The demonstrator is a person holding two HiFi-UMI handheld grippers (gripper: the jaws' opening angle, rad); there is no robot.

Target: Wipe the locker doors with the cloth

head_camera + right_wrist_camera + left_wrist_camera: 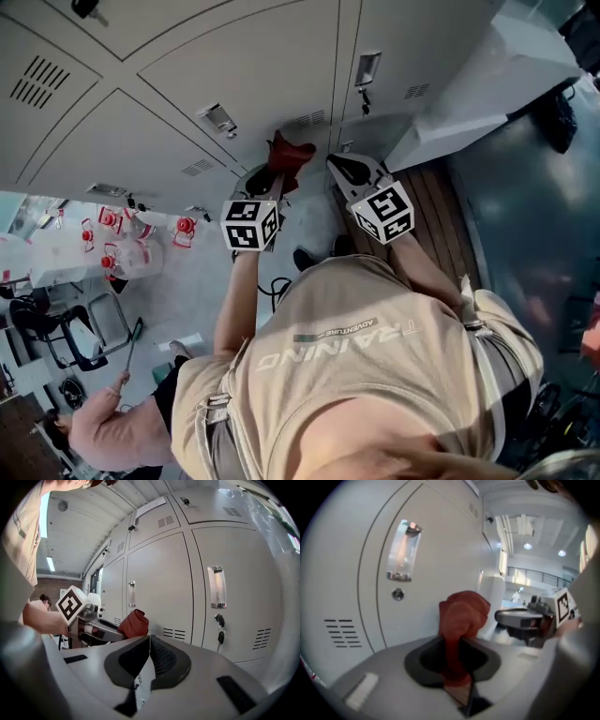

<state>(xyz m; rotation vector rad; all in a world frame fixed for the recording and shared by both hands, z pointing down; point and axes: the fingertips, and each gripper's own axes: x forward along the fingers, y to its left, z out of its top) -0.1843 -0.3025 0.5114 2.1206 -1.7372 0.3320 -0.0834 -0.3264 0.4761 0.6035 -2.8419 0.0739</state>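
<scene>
- Plainly, the left tongs (456, 665) are clamped on the red cloth (461, 613). The jaws pinch its lower part, and the bunched upper part stands out past the tips.
- The cloth's long axis runs along the jaws, so its wad points the way the tongs point, toward the locker door (370, 555).
- In the left gripper view that door fills the left and centre. Its handle (404, 550) is above and to the left of the wad, and the lock (397, 594) is lower, about level with the wad's top and also to its left.
- Whether the wad touches the door I cannot tell. In the right gripper view it sits close in front of the panel, beside a vent (173, 633), with no gap clear enough to read.
- The right tongs (149, 654) are closed with nothing between the jaws. They face a neighbouring door (234, 550) with keys (219, 632) hanging in its lock.
- In the head view the two tongs are side by side, near each other, low against the lockers, with the cloth at the front of the left one.
- By my judgement, the left tongs alone carry the wiping. The next move calls for pressing the wad onto the panel and sweeping across it. It should steer round the handle and lock, since they stick out and could snag the cloth.
</scene>
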